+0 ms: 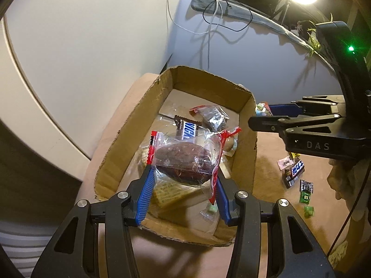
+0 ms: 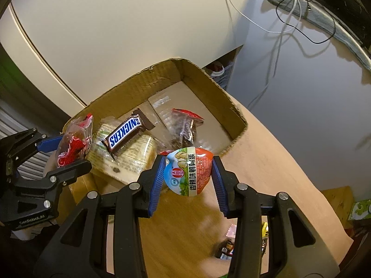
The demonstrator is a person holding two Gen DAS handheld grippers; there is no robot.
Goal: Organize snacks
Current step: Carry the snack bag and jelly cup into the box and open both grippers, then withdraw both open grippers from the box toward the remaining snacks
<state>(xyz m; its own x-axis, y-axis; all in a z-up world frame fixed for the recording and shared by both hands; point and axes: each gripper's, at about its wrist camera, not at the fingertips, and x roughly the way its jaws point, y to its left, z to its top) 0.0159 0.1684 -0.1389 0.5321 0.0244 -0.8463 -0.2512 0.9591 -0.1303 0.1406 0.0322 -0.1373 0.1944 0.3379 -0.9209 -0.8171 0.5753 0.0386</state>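
Tan tabletop (image 2: 266,162) under a pale wall, cables trailing down it, bright lamp top right in the left view.

Left gripper (image 1: 183,180): blue fingers (image 1: 145,197) pinching a clear red-edged packet (image 1: 185,157) with a dark brown cake inside. Grip sits on the packet's lower end; most of the bag sticks out past the tips. It hangs over the near half of the cardboard box (image 1: 248,125), above the box floor.

Right gripper (image 2: 189,173): fingers (image 2: 157,180) closed on a small quail-egg pouch (image 2: 189,171), blue, green and orange print. Pouch is held above the box's near right corner, roughly over the rim, can't tell whether inside or outside it.

Box already holds a Snickers bar (image 2: 126,133), a pale yellow-green wrapped pack (image 2: 136,153) under it, and another clear packet (image 2: 185,125) with dark contents further back.

Loose snacks (image 1: 294,173) are on the table to the right of the box, so sorting isn't done, I'd judge.

Risks:
- Both grippers are crowded over the same end of the box; simultaneous release could clip fingers together.
- Pouch dropped from the rim could bounce out onto the table.
- Film on the cake packet is slippery and held near one end; it may swing or slide out early.
- Squeezing harder could crush the cake.
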